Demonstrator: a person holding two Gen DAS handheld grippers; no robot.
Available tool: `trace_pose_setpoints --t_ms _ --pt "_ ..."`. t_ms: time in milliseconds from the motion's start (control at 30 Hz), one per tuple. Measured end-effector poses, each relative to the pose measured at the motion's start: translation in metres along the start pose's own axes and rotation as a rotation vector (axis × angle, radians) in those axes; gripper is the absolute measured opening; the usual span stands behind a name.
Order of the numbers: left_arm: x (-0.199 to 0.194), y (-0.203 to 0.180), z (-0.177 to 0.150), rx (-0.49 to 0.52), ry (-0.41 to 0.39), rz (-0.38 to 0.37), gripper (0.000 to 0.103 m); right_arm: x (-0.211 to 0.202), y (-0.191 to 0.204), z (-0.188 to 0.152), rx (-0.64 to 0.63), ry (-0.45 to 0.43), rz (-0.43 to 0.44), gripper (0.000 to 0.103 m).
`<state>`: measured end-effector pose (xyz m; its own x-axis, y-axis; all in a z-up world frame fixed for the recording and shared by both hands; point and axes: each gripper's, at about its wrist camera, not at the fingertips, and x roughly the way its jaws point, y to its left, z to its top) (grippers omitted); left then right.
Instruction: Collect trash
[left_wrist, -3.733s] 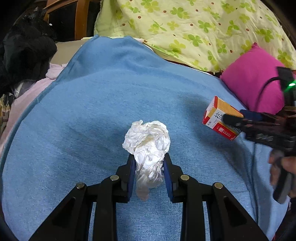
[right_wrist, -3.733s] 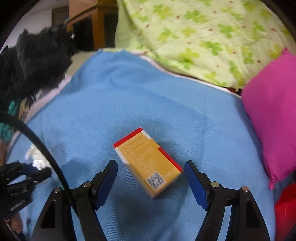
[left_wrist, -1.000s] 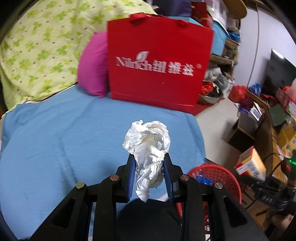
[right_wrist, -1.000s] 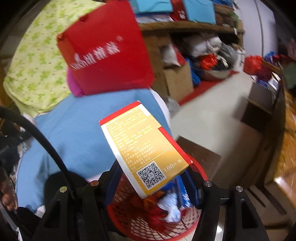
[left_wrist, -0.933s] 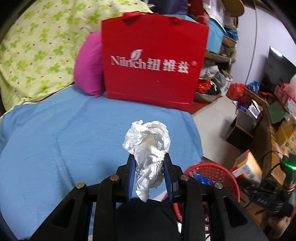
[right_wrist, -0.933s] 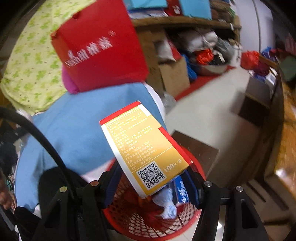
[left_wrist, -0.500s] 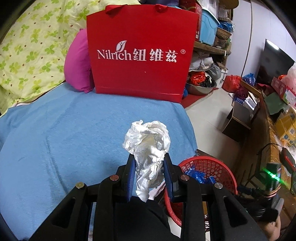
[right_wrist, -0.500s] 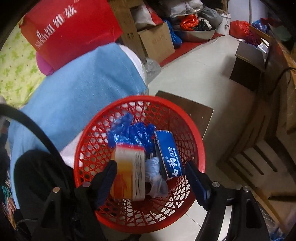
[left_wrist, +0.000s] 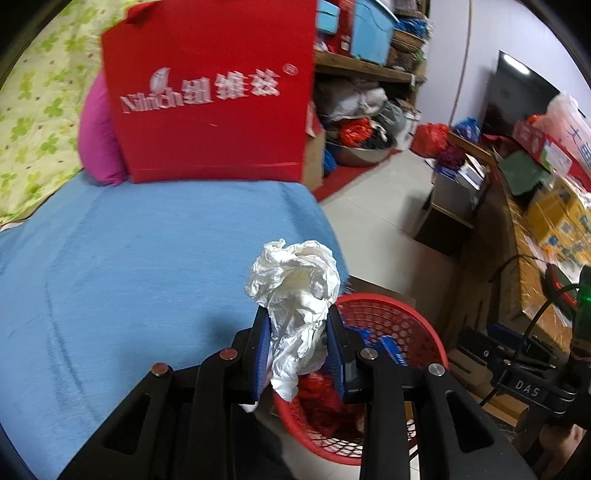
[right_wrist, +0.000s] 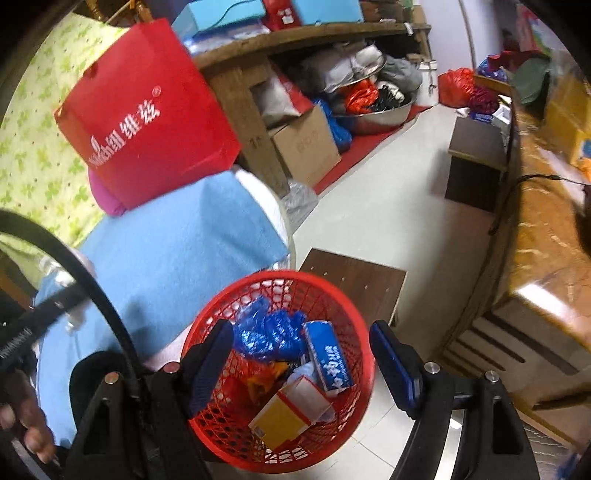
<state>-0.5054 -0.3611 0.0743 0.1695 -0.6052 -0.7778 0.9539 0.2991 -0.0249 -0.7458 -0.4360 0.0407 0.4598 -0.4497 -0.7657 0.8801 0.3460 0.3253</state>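
Observation:
My left gripper (left_wrist: 297, 354) is shut on a crumpled white paper wad (left_wrist: 295, 291) and holds it over the near rim of the red mesh trash basket (left_wrist: 413, 328), beside the bed's blue blanket (left_wrist: 147, 266). My right gripper (right_wrist: 301, 363) is open and empty above the same basket (right_wrist: 218, 314). The orange and white box (right_wrist: 291, 410) lies inside the basket with a blue box (right_wrist: 327, 356) and blue plastic (right_wrist: 269, 332).
A red paper bag (left_wrist: 210, 96) and a pink pillow (left_wrist: 96, 136) stand at the back of the bed. A dark wooden stool (right_wrist: 354, 277) sits behind the basket. A wooden counter (right_wrist: 546, 236) runs along the right. Shelves with clutter (right_wrist: 351, 85) fill the back.
My right gripper opened and dropped the orange box into the basket, where it now lies flat. My left gripper carried the paper wad from the bed to over the basket.

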Motion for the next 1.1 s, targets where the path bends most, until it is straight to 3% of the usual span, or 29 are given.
trace_pose_setpoints --t_ms 367,433,500,533,1100 --pt "0.038 -0.025 -0.011 0.046 0.110 -0.062 0.033 -0.011 -0.009 0.005 0.015 -0.052 -0.011 0.079" --pt "0.045 -0.025 -0.014 0.042 0.135 -0.079 0.043 -0.012 -0.007 0.004 0.013 -0.051 -0.011 0.079" --pt "0.050 -0.024 -0.015 0.029 0.152 -0.081 0.075 -0.013 -0.006 0.004 0.006 -0.056 -0.016 0.079" --pt "0.050 -0.023 -0.016 0.020 0.147 -0.075 0.076 -0.015 -0.004 0.003 0.000 -0.061 -0.022 0.079" --pt "-0.010 0.012 -0.018 -0.017 0.016 -0.041 0.076 -0.038 0.034 -0.008 -0.060 -0.103 -0.038 0.079"
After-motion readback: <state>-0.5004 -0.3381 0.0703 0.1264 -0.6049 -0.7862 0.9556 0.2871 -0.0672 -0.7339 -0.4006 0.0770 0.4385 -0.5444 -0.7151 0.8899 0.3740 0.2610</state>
